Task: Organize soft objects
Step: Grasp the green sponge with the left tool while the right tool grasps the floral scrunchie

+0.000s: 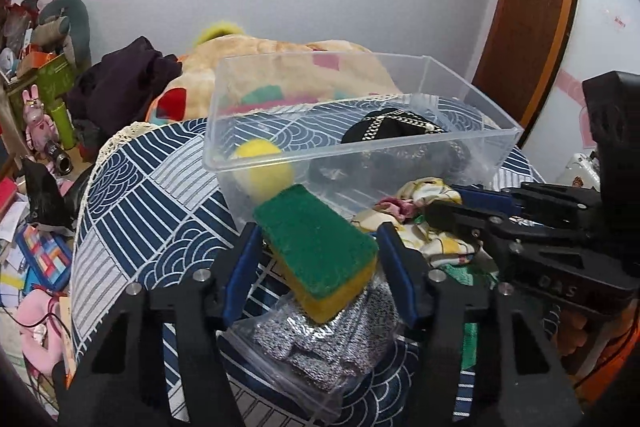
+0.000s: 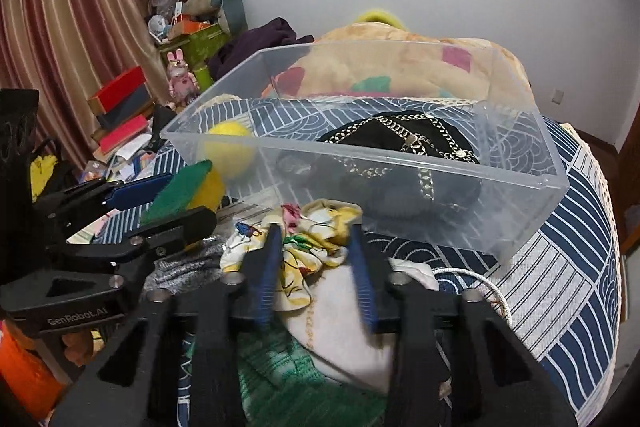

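My left gripper (image 1: 316, 231) is shut on a green-and-yellow sponge (image 1: 316, 247) and holds it above a bag of silver scouring cloth (image 1: 320, 339); the sponge also shows in the right wrist view (image 2: 180, 191). My right gripper (image 2: 316, 233) is open, its jaws on either side of a yellow floral cloth (image 2: 312, 239) that lies on a white cloth (image 2: 344, 311). A clear plastic bin (image 1: 360, 151) stands just behind and holds a yellow ball (image 1: 262, 167) and a black chained bag (image 1: 392, 127). The bin also shows in the right wrist view (image 2: 400, 187).
All sits on a round table with a blue-and-white patterned cloth (image 1: 132, 203). A beige blanket (image 1: 288, 67) and dark clothes (image 1: 124, 79) lie behind. Boxes, toys and books (image 2: 120, 107) clutter the left. A green knit cloth (image 2: 280, 367) lies under my right gripper.
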{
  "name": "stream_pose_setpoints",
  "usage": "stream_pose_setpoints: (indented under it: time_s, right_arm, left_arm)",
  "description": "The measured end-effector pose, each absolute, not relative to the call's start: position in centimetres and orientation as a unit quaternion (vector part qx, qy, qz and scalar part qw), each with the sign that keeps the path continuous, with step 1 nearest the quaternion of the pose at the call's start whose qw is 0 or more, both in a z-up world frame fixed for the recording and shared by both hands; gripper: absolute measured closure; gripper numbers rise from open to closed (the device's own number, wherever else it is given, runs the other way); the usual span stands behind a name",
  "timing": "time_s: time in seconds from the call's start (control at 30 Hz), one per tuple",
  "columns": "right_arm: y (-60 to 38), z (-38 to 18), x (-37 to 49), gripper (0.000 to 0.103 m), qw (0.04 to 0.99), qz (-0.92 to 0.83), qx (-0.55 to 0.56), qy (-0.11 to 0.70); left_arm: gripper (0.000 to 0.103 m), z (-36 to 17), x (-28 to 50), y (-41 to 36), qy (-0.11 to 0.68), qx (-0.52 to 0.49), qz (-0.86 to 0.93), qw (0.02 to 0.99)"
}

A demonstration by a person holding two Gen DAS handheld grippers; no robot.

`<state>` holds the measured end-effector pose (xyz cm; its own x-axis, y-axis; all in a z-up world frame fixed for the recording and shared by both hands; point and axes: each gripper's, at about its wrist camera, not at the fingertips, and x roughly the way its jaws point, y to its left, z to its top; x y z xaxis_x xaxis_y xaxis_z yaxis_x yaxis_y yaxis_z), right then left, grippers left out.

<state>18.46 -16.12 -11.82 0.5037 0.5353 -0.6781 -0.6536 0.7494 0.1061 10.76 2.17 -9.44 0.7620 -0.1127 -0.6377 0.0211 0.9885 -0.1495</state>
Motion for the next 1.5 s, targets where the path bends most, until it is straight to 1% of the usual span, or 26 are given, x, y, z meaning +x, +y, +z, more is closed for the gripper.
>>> stream_pose_setpoints:
  time_s: [0.03,0.07,0.13,0.4,0.7,0.97,1.17,1.3,1.5]
  right_arm:
    - [-16.3,-11.8,18.3,0.083,0.865,0.344,-0.080,0.358]
    - [-16.4,-11.7,18.2,0.088,0.866,0.344,-0.079,0.355]
    - [-16.7,-11.6,18.1,0.090,0.867,0.344,-0.075,0.352]
    - [-18.1,-9.8,16.2,0.092,0.880,0.346,-0.062,0.321]
    - [-20.0,-6.2,14.4,0.092,0.897,0.349,-0.045,0.265]
    - [-21.2,-3.6,15.5,0.092,0.920,0.321,-0.032,0.221]
    - [-21.0,-3.0,17.6,0.092,0.934,0.286,-0.035,0.209]
    - [-20.1,-3.5,19.2,0.092,0.933,0.280,-0.041,0.221]
    - [-18.1,-5.0,21.5,0.092,0.926,0.279,-0.048,0.251]
  left_arm:
    - [0.055,-9.4,10.7,2.1,0.343,-0.065,-0.036,0.936]
    - [0.057,-9.5,10.6,2.0,0.343,-0.064,-0.037,0.936]
    - [0.062,-9.4,10.3,2.0,0.341,-0.064,-0.037,0.937]
    - [0.062,-7.9,8.3,2.4,0.317,-0.070,-0.033,0.945]
    - [0.062,-4.0,6.5,2.5,0.268,-0.068,-0.037,0.960]
    - [0.062,-1.3,8.2,2.5,0.234,-0.069,-0.037,0.969]
    - [0.062,-1.1,11.3,2.6,0.240,-0.068,-0.034,0.968]
    - [0.062,-1.7,13.6,2.4,0.255,-0.054,-0.031,0.965]
    - [0.062,-4.0,17.0,2.1,0.292,-0.036,-0.027,0.955]
